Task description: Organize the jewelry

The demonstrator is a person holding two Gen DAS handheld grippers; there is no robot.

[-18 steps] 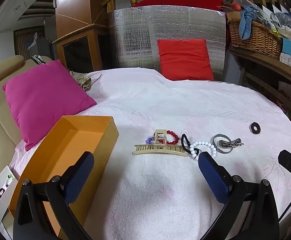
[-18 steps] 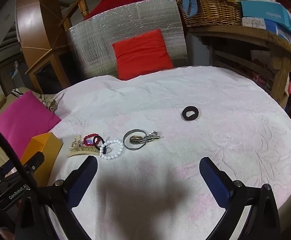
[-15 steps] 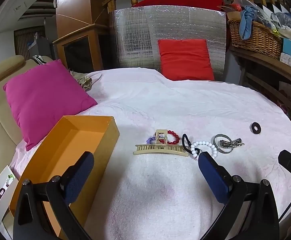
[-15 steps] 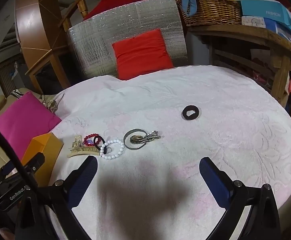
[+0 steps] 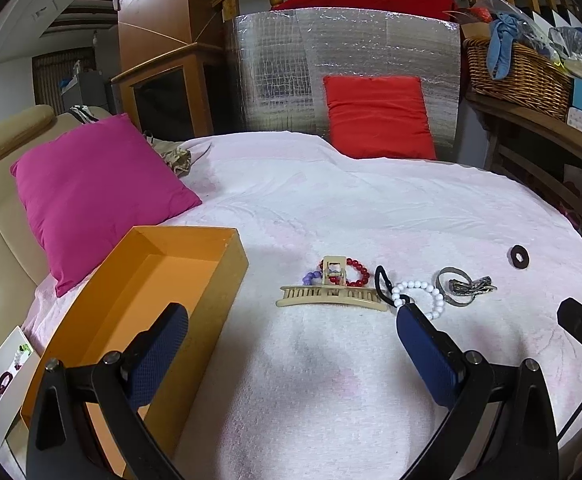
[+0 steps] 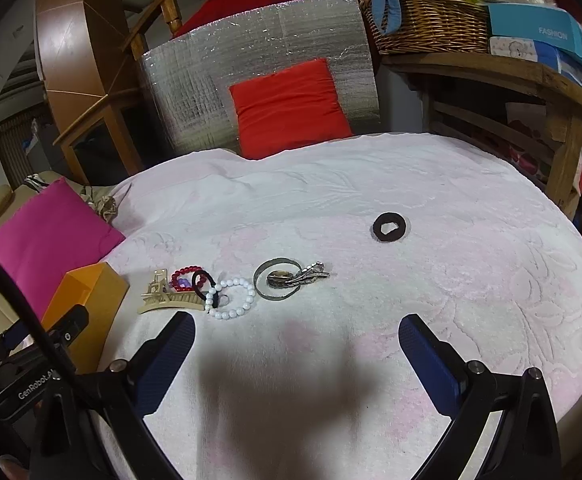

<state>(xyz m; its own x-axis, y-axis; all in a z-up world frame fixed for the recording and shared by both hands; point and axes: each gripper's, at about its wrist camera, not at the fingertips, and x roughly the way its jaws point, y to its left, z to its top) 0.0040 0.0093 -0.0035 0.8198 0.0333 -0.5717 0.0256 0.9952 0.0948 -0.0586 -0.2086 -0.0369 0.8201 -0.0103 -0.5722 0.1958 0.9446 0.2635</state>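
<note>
Jewelry (image 5: 383, 288) clustered on towel beside orange box (image 5: 139, 312); both tools wide open, empty; silver piece possibly watch.

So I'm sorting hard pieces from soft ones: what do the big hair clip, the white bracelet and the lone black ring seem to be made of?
The hair clip looks like matte beige plastic: rigid moulded teeth, no shine. The white bracelet seems to be glossy round beads, plastic or glass, I can't tell which. The black ring looks soft, with a fuzzy dull surface and uneven hole, probably a fabric hair tie.
</note>
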